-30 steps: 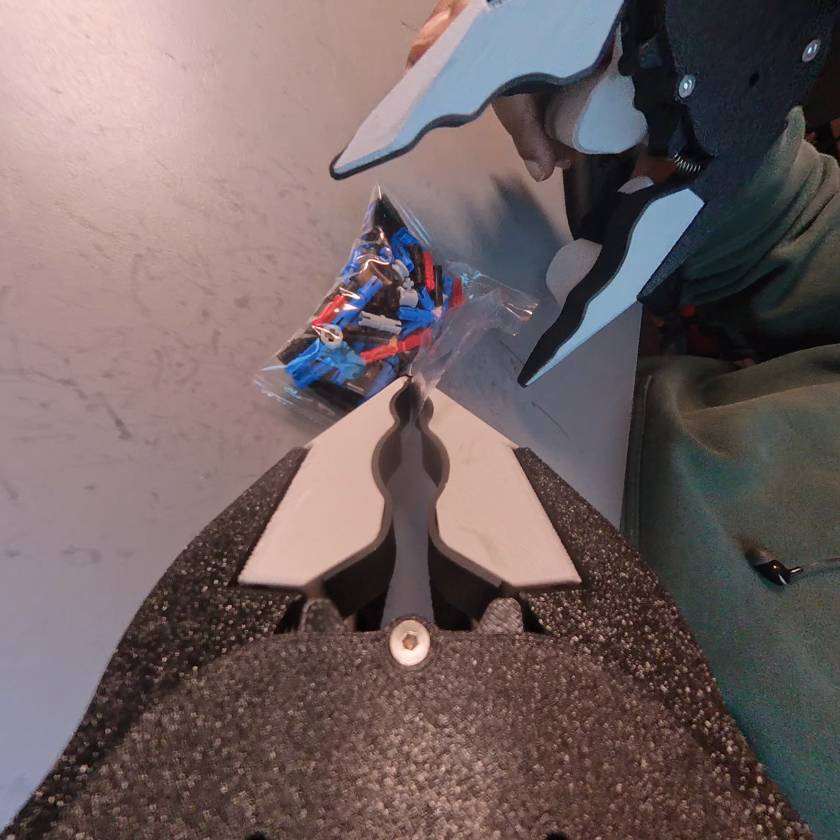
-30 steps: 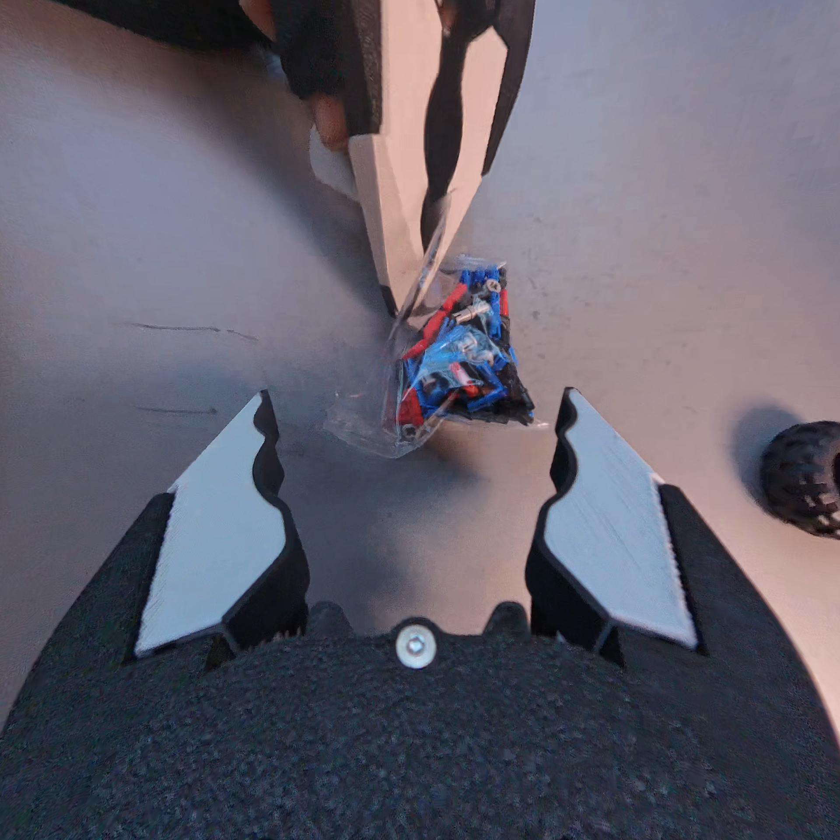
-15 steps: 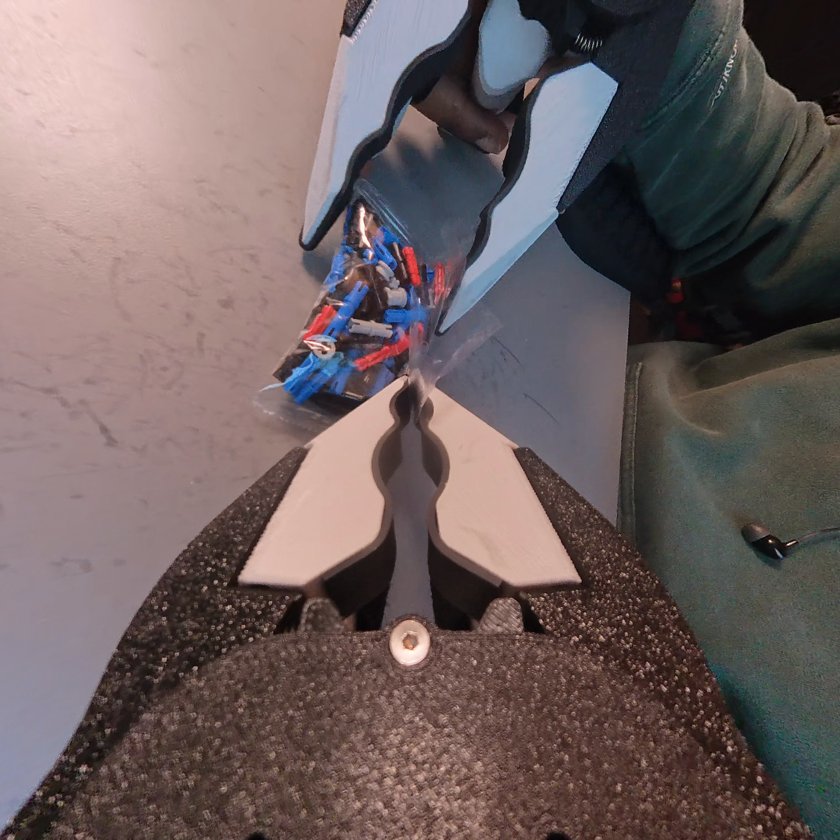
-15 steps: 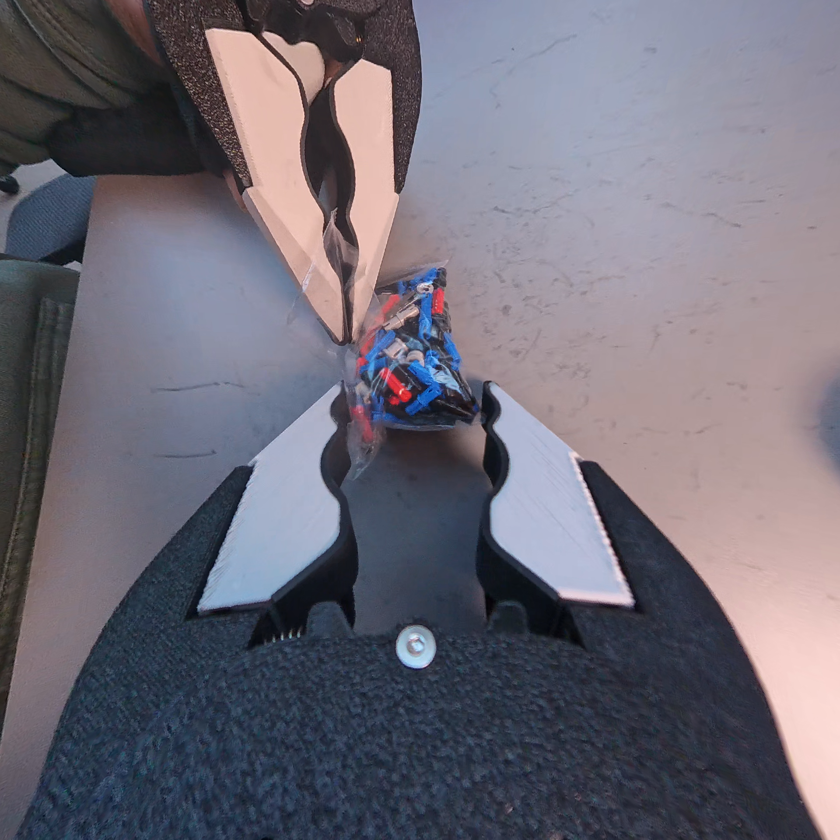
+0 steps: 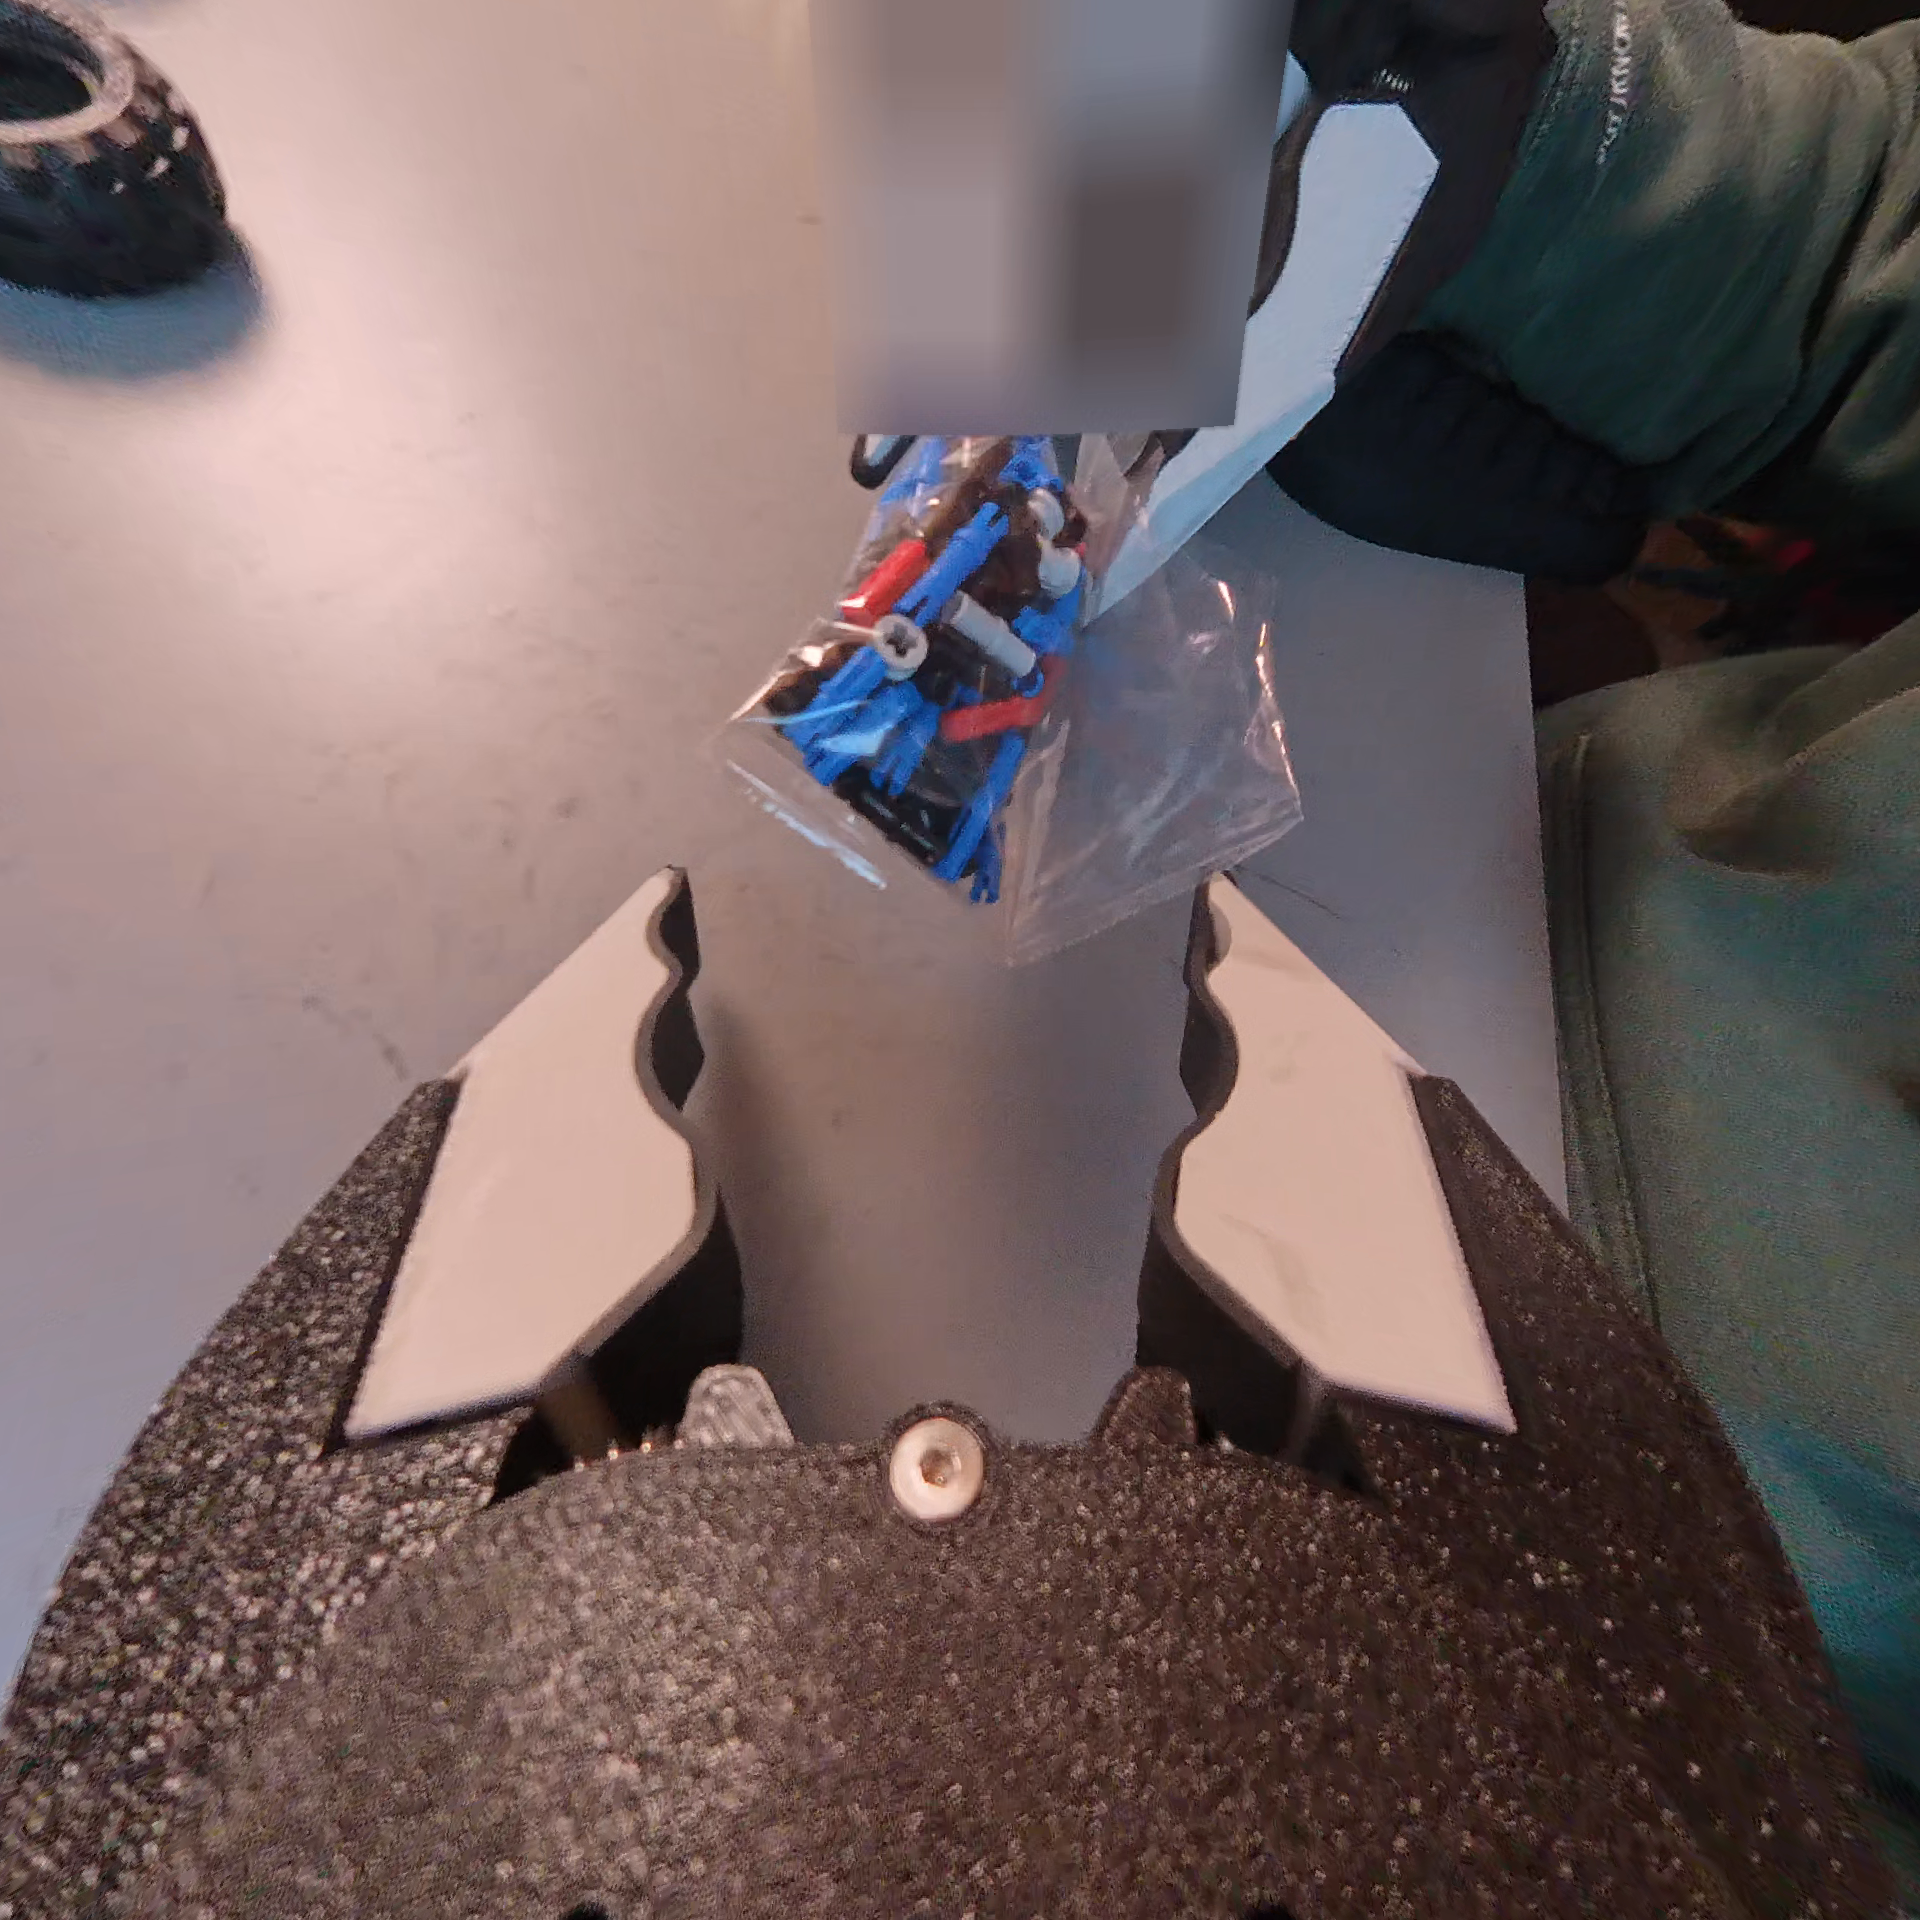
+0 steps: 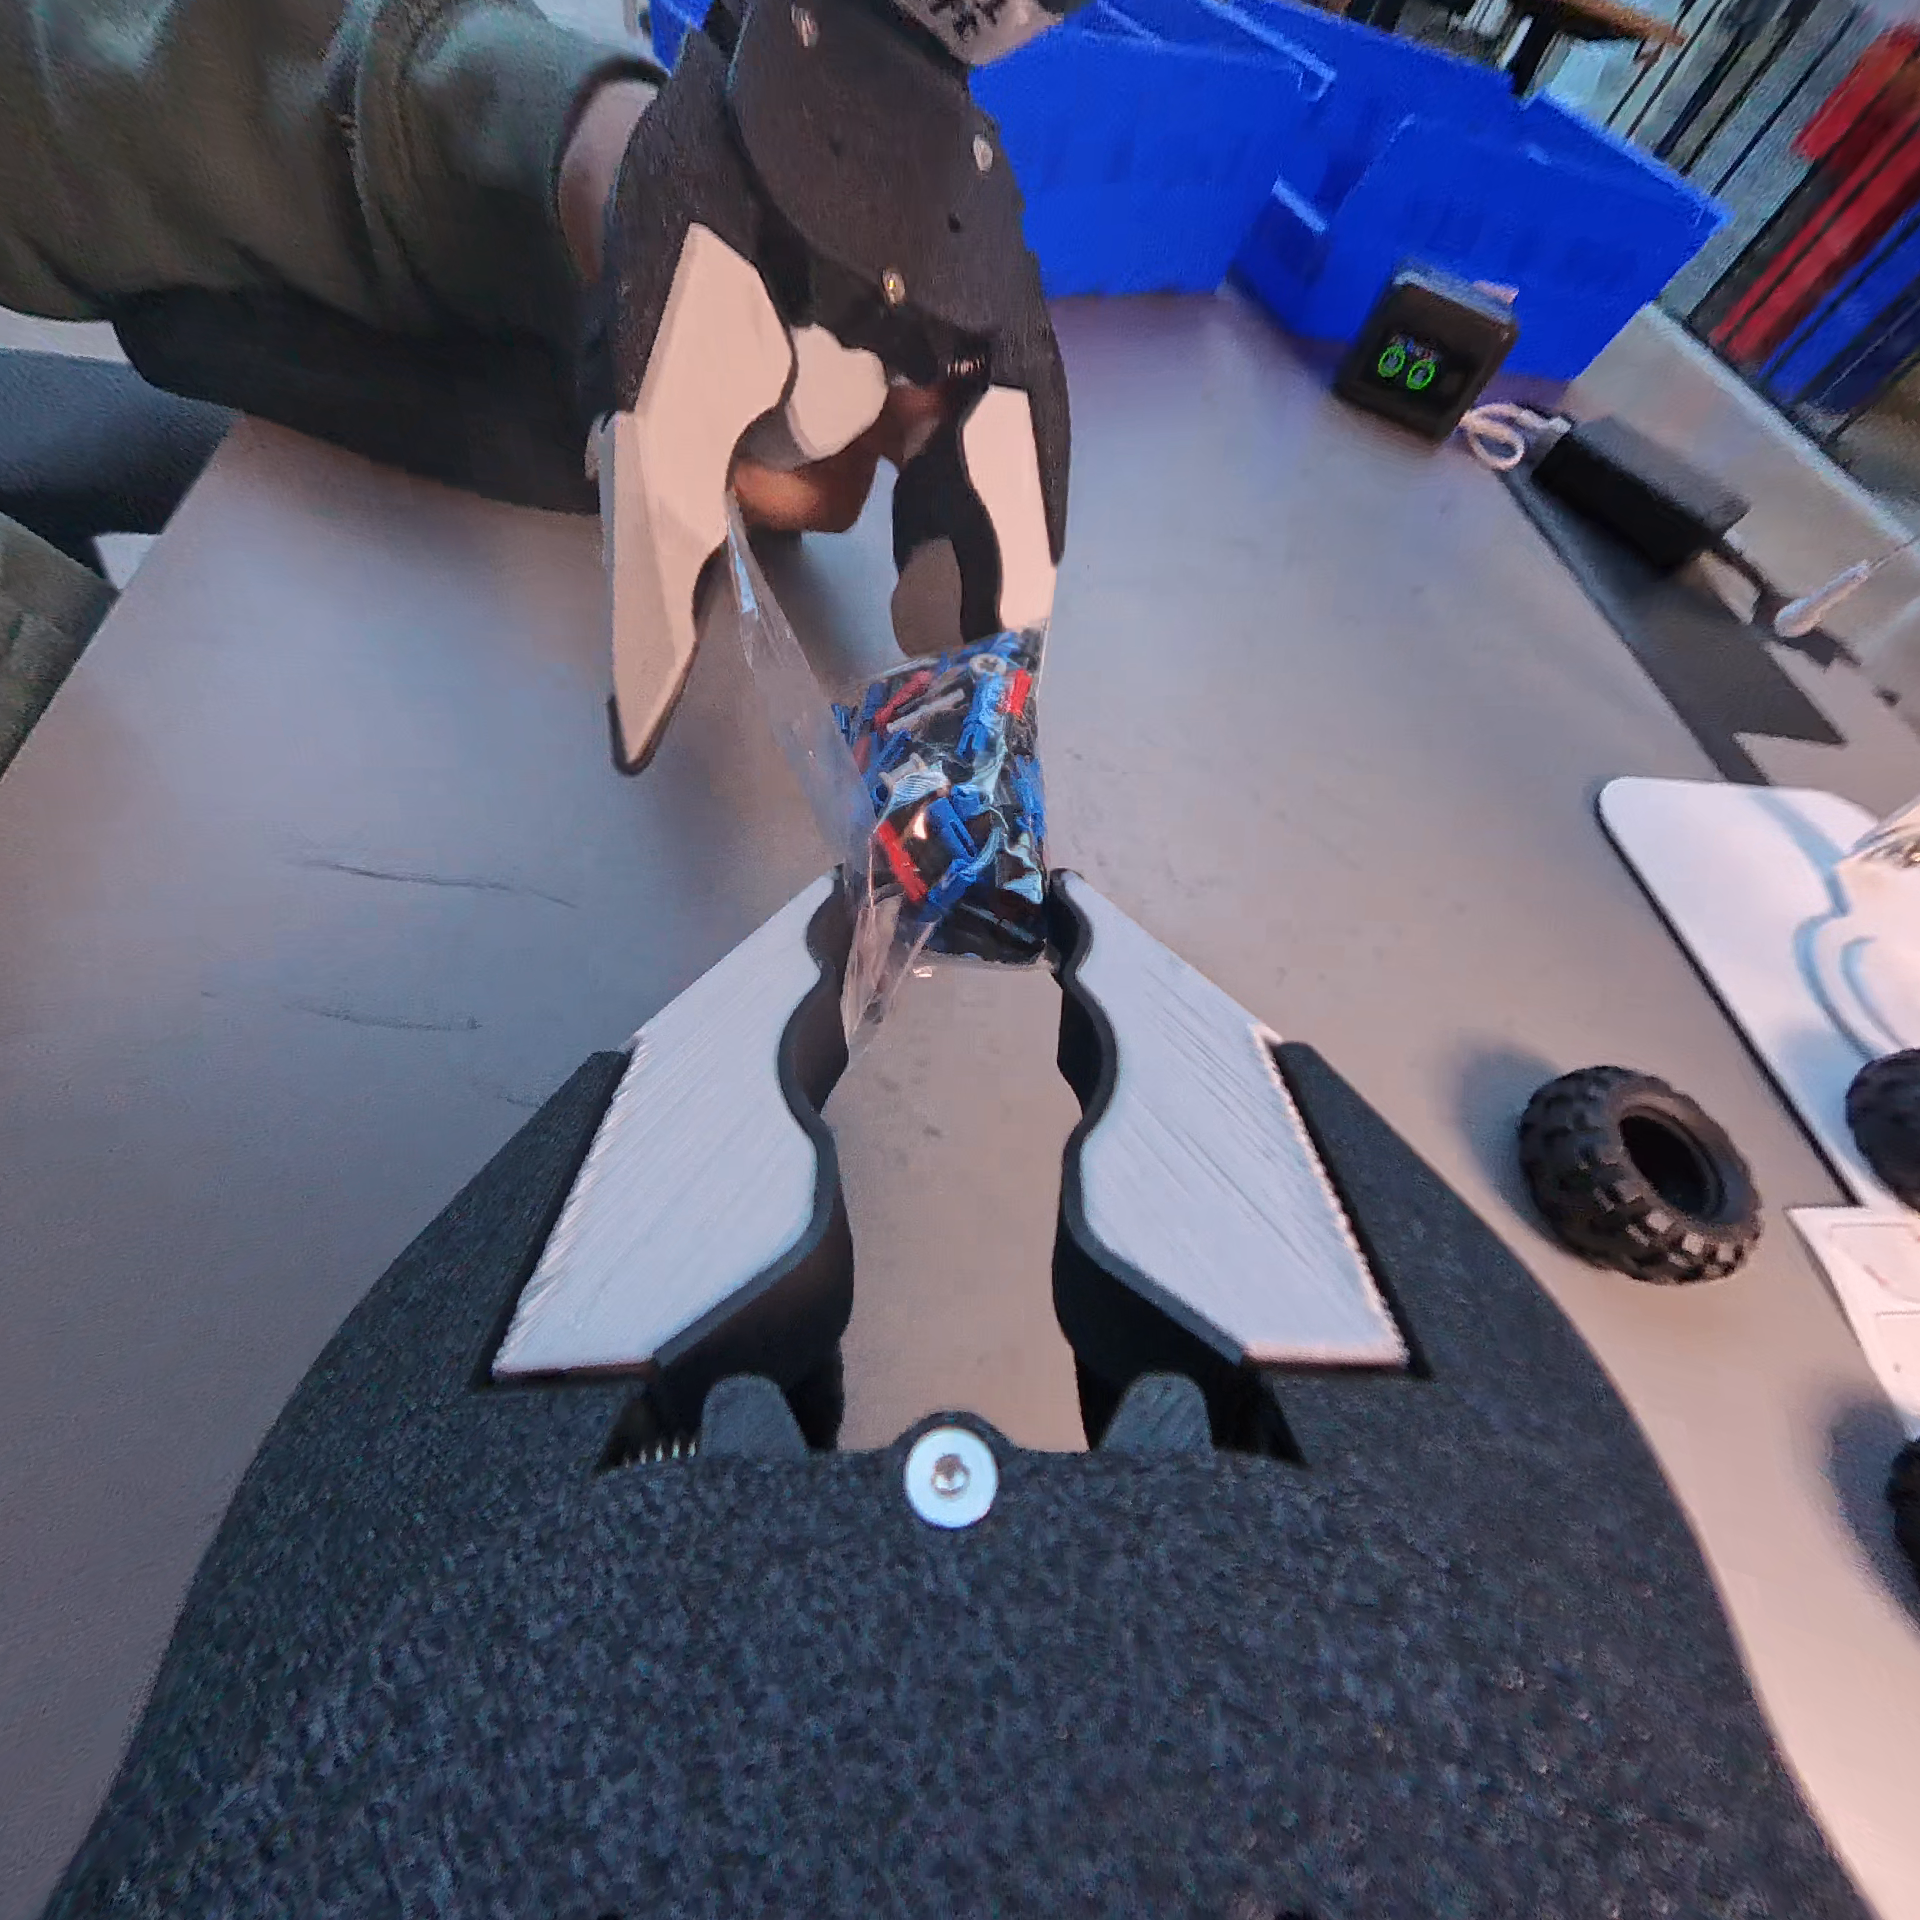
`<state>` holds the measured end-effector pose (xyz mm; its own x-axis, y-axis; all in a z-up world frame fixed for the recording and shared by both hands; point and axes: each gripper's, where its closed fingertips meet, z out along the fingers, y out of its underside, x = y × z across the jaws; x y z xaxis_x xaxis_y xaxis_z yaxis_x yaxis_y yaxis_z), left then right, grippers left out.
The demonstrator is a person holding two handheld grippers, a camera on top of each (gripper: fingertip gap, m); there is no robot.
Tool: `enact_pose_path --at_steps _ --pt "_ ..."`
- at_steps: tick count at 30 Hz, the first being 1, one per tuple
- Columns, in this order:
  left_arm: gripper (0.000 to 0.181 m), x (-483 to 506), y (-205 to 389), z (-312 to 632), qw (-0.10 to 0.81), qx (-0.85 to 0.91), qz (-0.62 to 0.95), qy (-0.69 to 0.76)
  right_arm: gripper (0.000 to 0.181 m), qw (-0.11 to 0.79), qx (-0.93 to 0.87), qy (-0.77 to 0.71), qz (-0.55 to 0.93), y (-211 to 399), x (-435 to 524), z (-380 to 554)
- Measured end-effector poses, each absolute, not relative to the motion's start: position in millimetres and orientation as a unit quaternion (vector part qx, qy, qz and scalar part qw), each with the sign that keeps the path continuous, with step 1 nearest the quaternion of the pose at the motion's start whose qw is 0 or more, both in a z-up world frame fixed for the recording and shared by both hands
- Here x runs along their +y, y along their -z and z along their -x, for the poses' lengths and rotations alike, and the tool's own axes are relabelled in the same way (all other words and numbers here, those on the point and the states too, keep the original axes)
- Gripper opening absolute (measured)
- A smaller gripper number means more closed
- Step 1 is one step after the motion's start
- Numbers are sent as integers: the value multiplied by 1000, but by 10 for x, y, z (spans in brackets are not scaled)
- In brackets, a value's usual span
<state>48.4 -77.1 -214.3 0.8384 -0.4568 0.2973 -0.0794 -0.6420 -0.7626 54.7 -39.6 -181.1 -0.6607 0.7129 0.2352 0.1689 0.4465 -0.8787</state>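
We saw our right tongs (image 6: 945, 914) pinching a clear bag of small parts (image 6: 951, 790) above the worktop (image 6: 312, 935), left tongs (image 6: 831, 675) spread wide beyond, a black tyre (image 6: 1636, 1174) nearby.

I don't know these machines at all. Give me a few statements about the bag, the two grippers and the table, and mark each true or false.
1. The right gripper grips the bag of small plastic parts. True.
2. The left gripper is shut on the bag. False: its fingers stand wide apart, and the bag's clear edge hangs loose by them.
3. The bag lies flat on the table. False: it is held up off the table.
4. A black tyre lies on the table to the right gripper's right. True.
5. The bag holds only yellow parts. False: they are blue, red, black and grey.
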Motion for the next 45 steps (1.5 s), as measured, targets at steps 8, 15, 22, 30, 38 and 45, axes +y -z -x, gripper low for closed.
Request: enact_pose_path --at_steps 8,15,22,30,38,45 --pt "30 -707 1818 -713 476 218 817 242 35 357 -783 -458 224 1636 -584 -651" --pt "23 -718 1641 -743 522 234 785 237 53 258 -735 -563 274 1436 -667 -728" --pt "22 -747 1539 -797 546 239 762 253 68 300 -737 -555 243 1392 -805 -727" --pt "22 -786 1357 -840 556 202 731 341 81 377 -734 -515 232 1304 -778 -667" --pt "22 -794 1479 -902 559 268 742 255 35 261 -702 -605 271 1284 -837 -751" --pt "44 -794 1536 -839 545 245 757 263 29 293 -724 -564 267 1402 -765 -706"
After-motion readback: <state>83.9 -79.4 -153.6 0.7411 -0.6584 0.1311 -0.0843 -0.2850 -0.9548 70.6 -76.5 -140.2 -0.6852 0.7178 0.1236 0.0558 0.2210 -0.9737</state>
